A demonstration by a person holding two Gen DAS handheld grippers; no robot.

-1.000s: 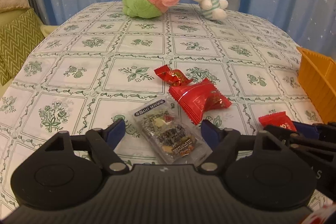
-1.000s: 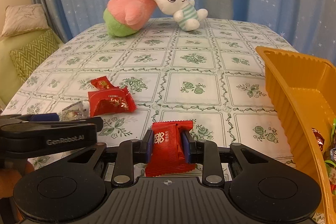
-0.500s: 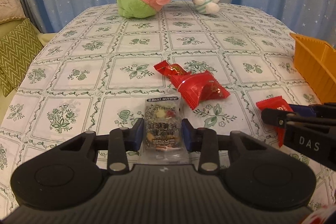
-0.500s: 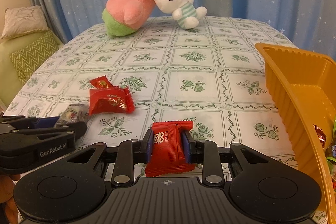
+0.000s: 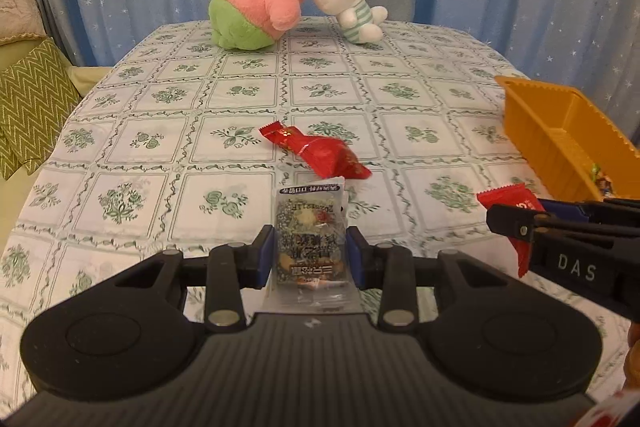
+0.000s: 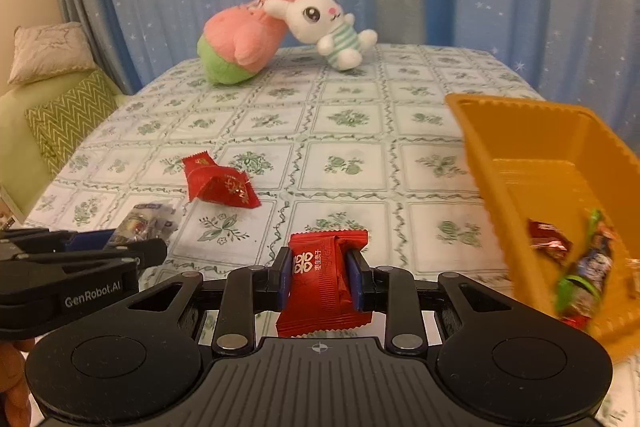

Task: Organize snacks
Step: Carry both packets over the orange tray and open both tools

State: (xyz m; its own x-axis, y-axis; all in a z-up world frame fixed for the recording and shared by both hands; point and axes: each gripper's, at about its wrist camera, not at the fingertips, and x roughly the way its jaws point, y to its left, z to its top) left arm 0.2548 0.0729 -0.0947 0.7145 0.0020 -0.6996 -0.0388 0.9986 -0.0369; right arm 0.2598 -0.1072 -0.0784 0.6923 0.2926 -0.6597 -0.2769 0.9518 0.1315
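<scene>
A table under a green-and-white floral tablecloth (image 5: 168, 131) carries everything. At its far edge lie a pink-and-green plush (image 5: 256, 15) and a white rabbit plush (image 5: 348, 3), touching. Along the right edge sits an orange tray (image 6: 532, 143) with several wrapped snacks (image 6: 580, 267) inside. Toward the middle of the surface lie two red packets (image 5: 320, 153), touching each other. Near the front edge, the left gripper (image 5: 311, 257) has its fingers closed on a clear nut-mix packet (image 5: 310, 227) — the right gripper (image 6: 322, 279), just beside the tray, is clamped on a red candy packet (image 6: 324, 283).
</scene>
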